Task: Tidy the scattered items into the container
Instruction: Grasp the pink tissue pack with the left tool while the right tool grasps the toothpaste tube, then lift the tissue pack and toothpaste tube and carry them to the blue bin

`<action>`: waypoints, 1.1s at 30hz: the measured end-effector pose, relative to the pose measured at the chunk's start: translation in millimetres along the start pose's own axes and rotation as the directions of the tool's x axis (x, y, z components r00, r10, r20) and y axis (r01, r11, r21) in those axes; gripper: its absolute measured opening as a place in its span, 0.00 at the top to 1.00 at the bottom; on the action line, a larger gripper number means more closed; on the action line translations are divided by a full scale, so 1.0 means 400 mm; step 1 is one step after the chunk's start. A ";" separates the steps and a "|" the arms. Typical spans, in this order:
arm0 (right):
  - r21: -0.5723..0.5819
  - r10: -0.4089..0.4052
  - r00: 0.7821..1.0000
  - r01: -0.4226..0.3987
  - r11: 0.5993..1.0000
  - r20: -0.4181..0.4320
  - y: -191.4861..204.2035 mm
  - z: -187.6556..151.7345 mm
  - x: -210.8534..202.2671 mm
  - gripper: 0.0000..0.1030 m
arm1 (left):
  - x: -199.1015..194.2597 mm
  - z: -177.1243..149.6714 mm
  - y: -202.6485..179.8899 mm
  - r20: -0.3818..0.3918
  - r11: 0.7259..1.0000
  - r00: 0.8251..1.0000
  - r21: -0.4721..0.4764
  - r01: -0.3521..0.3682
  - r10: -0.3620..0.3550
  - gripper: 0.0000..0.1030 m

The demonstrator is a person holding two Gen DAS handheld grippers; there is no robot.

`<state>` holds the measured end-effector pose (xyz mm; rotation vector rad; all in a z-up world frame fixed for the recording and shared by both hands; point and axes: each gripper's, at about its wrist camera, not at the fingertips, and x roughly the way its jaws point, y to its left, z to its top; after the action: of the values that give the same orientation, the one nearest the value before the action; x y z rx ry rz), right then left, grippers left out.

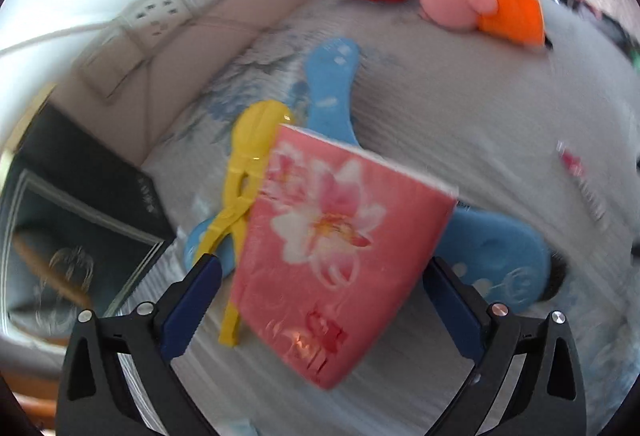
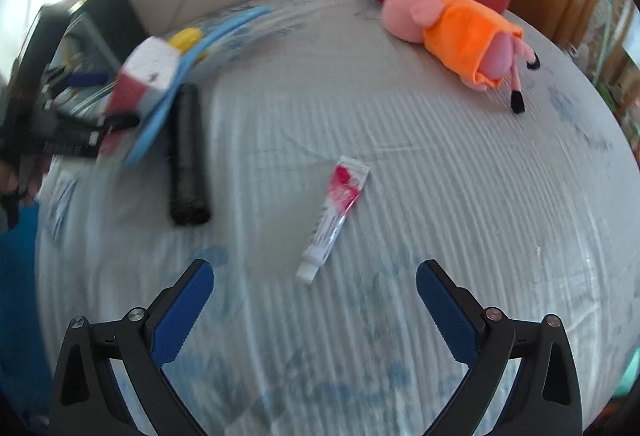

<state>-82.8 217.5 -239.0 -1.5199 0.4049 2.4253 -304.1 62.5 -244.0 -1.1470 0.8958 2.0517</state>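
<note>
White ribbed bedspread [image 2: 420, 164] before you: one toothpaste tube [image 2: 334, 220], one black roll [image 2: 188, 156]; right gripper [image 2: 314, 286] spread, left gripper [image 1: 320, 286] spread around one pink packet [image 1: 336, 248].

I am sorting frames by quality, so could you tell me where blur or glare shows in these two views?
Left wrist view: motion blur throughout, smearing the pink tissue pack and yellow clip; a small glare spot low on the pack. Right wrist view: the toothpaste tube is fairly sharp, while the left edge, around the left gripper, streaks heavily.

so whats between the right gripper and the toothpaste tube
Nothing. In the right wrist view only bare striped bedsheet lies between the open right gripper and the toothpaste tube, whose cap end points toward the fingers.
</note>
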 end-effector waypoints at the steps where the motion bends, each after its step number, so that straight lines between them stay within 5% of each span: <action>1: 0.018 -0.009 1.000 0.009 1.000 0.008 -0.004 0.004 0.014 0.00 | 0.011 0.000 -0.004 -0.004 1.000 1.000 0.009 -0.002 0.002 0.00; 6: 0.046 -0.071 0.997 0.070 0.997 0.019 0.013 0.023 0.064 0.03 | 0.036 0.010 0.003 0.015 0.996 0.999 -0.080 -0.032 0.033 0.06; 8: 0.023 -0.112 0.994 0.112 0.993 0.002 0.032 0.031 0.087 0.18 | 0.036 0.009 0.001 0.019 0.993 0.998 -0.111 -0.052 0.054 0.09; 10: 0.006 -0.130 0.991 0.131 0.991 -0.022 0.042 0.030 0.107 0.46 | 0.031 0.007 -0.007 0.019 0.990 0.998 -0.127 -0.063 0.066 0.13; 14: 0.002 -0.115 0.993 0.115 0.993 -0.011 0.039 0.013 0.103 0.63 | 0.011 -0.008 -0.025 0.029 0.985 0.997 -0.157 -0.069 0.074 0.16; 16: 0.027 -0.089 0.996 0.090 0.996 -0.009 0.023 0.005 0.093 0.81 | 0.002 -0.020 -0.030 0.033 0.980 0.996 -0.182 -0.077 0.085 0.17; 33: -0.001 -0.017 0.999 0.017 1.000 -0.040 -0.063 -0.067 -0.032 0.84 | -0.123 -0.123 -0.117 -0.022 0.901 0.989 -0.411 -0.141 0.144 0.21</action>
<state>-46.2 230.4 -241.3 -1.5681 0.3975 2.3863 -223.9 41.5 -232.1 -1.3175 0.5658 2.4434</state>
